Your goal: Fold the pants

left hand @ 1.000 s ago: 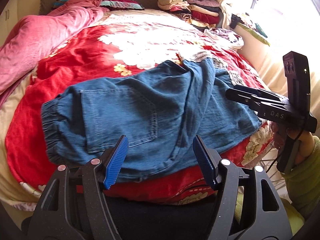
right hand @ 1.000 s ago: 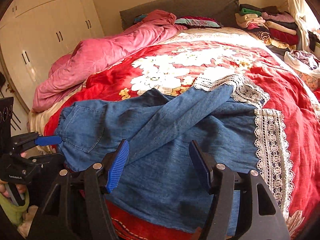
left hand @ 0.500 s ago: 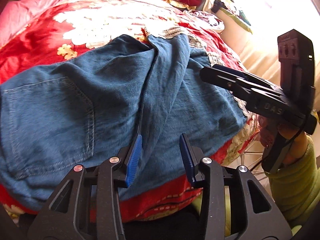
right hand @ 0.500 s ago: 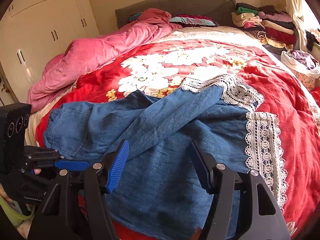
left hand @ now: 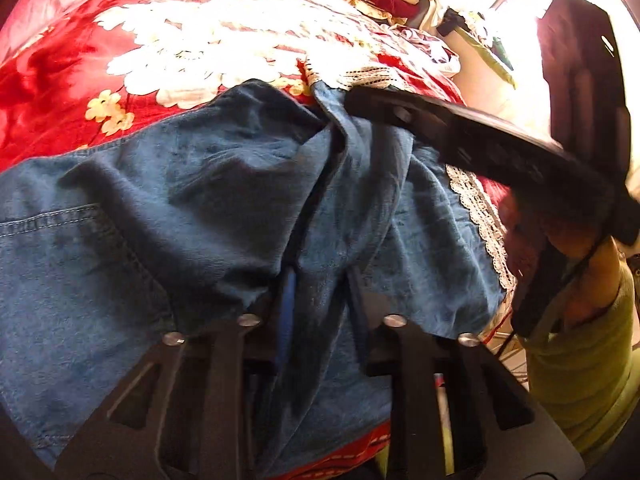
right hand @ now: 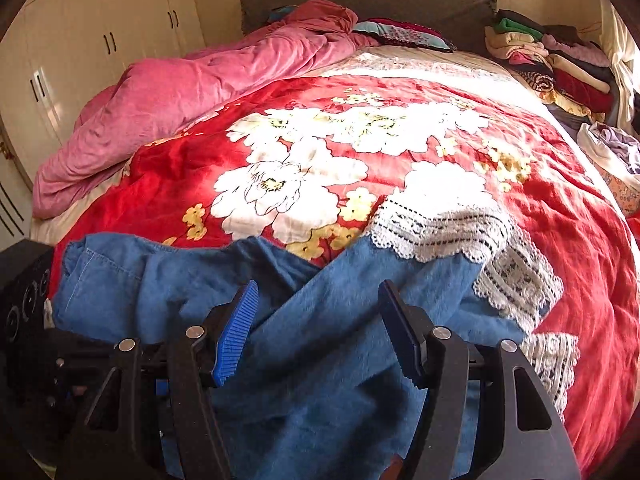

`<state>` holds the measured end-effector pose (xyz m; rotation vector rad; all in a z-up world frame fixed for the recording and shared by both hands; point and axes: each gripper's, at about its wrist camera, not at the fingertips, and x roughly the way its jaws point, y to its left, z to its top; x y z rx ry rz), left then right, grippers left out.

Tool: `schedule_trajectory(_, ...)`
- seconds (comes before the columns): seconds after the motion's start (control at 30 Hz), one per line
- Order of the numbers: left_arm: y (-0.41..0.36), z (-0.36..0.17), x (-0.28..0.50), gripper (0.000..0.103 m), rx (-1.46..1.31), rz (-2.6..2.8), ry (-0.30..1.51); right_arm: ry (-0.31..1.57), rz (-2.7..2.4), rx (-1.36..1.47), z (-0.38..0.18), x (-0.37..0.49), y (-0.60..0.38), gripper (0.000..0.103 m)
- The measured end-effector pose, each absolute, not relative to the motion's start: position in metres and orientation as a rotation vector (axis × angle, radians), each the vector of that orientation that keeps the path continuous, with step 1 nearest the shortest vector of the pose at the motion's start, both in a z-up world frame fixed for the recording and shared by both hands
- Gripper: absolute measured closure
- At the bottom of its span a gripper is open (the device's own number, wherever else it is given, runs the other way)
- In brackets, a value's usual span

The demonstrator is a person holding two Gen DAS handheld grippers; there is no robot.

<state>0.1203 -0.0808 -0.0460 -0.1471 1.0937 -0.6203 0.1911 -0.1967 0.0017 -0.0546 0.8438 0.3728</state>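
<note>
We saw the pants (left hand: 224, 200) lying crumpled across the near edge of the bed, on the red quilt (right hand: 560, 240), waist to the left and lace-trimmed legs to the right

From the left wrist we saw what the other view hid: the left gripper (left hand: 320, 280) had just been closing, and a fold of denim stood pinched between its blue pads (left hand: 286, 304), the jaws nearly together on it. That view also showed the right gripper (left hand: 460, 136) from the side, reaching in over the legs, with the hand (left hand: 576, 248) and green sleeve (left hand: 580, 360) behind it. It was blurred there, so we could not judge its jaws from that side

From the right wrist we saw the right gripper (right hand: 318, 332) with its jaws well apart, hovering over a leg of the pants with the pads clear of the cloth. Only a dark corner of the left gripper (right hand: 28, 312) showed at the left border. This view alone gave us the whole bed: the pink blanket (right hand: 180, 92) heaped along the left side, the headboard (right hand: 360, 4), the stack of clothes (right hand: 552, 60) at the far right corner, and the wardrobe (right hand: 100, 40) beyond

The lace hems (right hand: 440, 228) lay toward the middle of the quilt, one leg crossed over the other. Past them the flowered middle of the quilt lay flat and free up to the pillows; the near edge, under both grippers, was where the denim bunched
</note>
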Motion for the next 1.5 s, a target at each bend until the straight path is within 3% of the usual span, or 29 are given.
schedule_trajectory(0.5,-0.103,-0.049,0.1,0.093,-0.087,-0.684,1.083,1.015,0.176,-0.047,-0.041,0.301,-0.198,0.042)
schedule_trajectory(0.53,-0.105,-0.049,0.1,0.093,-0.092,-0.686,1.083,1.016,0.172,-0.043,-0.044,0.304,-0.199,0.054)
schedule_trajectory(0.57,-0.105,-0.049,0.101,0.093,-0.095,-0.688,1.083,1.01,0.157,-0.057,-0.044,0.305,-0.201,0.073)
schedule_trajectory(0.67,-0.101,-0.047,0.1,0.093,-0.101,-0.695,1.082,0.979,0.17,0.017,-0.04,0.303,-0.217,0.089)
schedule_trajectory(0.77,-0.092,-0.048,0.105,0.093,-0.114,-0.701,1.083,0.931,0.167,0.065,-0.028,0.29,-0.232,0.094)
schedule_trajectory(0.9,-0.084,-0.051,0.11,0.092,-0.123,-0.701,1.079,0.865,0.159,0.124,-0.005,0.259,-0.256,0.095)
schedule_trajectory(1.2,-0.066,-0.041,0.11,0.062,-0.113,-0.66,1.043,0.73,0.102,0.227,0.042,0.173,-0.318,0.095)
schedule_trajectory(1.3,-0.065,-0.038,0.106,0.062,-0.081,-0.637,1.021,0.709,0.082,0.26,0.045,0.144,-0.334,0.095)
schedule_trajectory(1.37,-0.067,-0.036,0.103,0.072,-0.052,-0.62,1.008,0.708,0.073,0.284,0.044,0.127,-0.344,0.095)
schedule_trajectory(1.4,-0.066,-0.035,0.102,0.092,-0.039,-0.612,1.0,0.71,0.069,0.296,0.043,0.119,-0.349,0.095)
schedule_trajectory(1.5,-0.061,-0.03,0.098,0.099,-0.023,-0.61,0.972,0.724,0.065,0.325,0.039,0.098,-0.358,0.095)
